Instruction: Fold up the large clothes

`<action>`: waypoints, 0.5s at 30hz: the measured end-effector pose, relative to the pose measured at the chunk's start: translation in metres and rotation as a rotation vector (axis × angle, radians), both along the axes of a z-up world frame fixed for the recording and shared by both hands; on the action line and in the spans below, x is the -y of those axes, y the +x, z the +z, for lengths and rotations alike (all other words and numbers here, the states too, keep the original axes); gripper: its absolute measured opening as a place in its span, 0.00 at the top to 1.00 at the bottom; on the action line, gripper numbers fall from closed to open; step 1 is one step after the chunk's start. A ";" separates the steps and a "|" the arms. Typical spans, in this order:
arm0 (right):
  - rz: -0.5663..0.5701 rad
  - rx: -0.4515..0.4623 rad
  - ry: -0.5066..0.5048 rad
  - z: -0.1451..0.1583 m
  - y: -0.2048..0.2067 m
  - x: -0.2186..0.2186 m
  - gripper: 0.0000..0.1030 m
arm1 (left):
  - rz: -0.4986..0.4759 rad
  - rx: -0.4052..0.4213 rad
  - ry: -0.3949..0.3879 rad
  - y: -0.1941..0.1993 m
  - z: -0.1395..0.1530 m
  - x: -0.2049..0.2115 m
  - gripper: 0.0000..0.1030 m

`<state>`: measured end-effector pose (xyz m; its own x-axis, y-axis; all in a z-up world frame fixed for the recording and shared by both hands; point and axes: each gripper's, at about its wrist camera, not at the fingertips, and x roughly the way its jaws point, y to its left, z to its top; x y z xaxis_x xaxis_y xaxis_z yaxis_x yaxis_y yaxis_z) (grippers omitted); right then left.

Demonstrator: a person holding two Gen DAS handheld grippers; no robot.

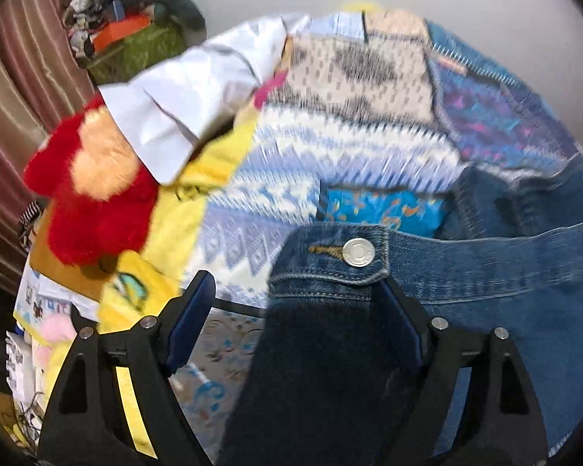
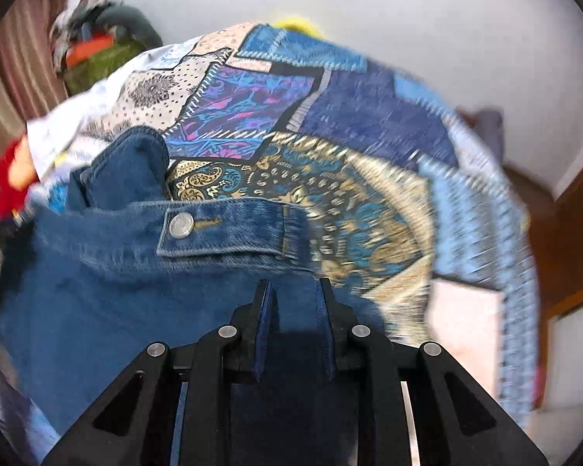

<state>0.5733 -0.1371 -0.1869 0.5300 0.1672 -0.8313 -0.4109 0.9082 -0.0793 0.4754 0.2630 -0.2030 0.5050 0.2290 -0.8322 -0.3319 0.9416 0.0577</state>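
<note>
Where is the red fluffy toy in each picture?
Left wrist view: the red toy sits big at the left, under a white cloth.
Right wrist view: the red toy is only a blurry bit at the far left edge.
Shared landmark: the patchwork quilt under the denim jacket.

Blue denim jacket (image 1: 486, 272) with silver button (image 1: 358, 252); patchwork quilt (image 2: 330, 124) in blue, purple, cream and gold paisley; red plush (image 1: 93, 209); yellow cloth (image 1: 175, 225); striped brown curtain (image 1: 15, 89)
</note>
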 end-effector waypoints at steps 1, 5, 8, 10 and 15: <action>0.013 0.001 0.007 0.003 -0.004 0.000 0.82 | 0.001 0.018 0.028 -0.004 0.011 -0.001 0.18; 0.088 -0.013 0.072 0.024 -0.033 -0.014 0.82 | 0.005 0.064 0.093 -0.018 0.048 -0.008 0.18; 0.164 -0.038 0.115 0.029 -0.054 -0.041 0.82 | -0.066 0.065 0.015 -0.031 0.058 -0.006 0.18; 0.206 -0.052 0.128 0.027 -0.070 -0.060 0.82 | -0.137 0.038 -0.021 -0.043 0.053 0.006 0.18; 0.296 -0.121 0.081 -0.001 -0.097 -0.117 0.82 | -0.226 -0.050 0.003 -0.060 0.013 0.038 0.18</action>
<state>0.4763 -0.0206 -0.1882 0.3464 0.3672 -0.8632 -0.6601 0.7492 0.0538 0.4155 0.2245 -0.1901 0.5022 0.1174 -0.8567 -0.1091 0.9914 0.0719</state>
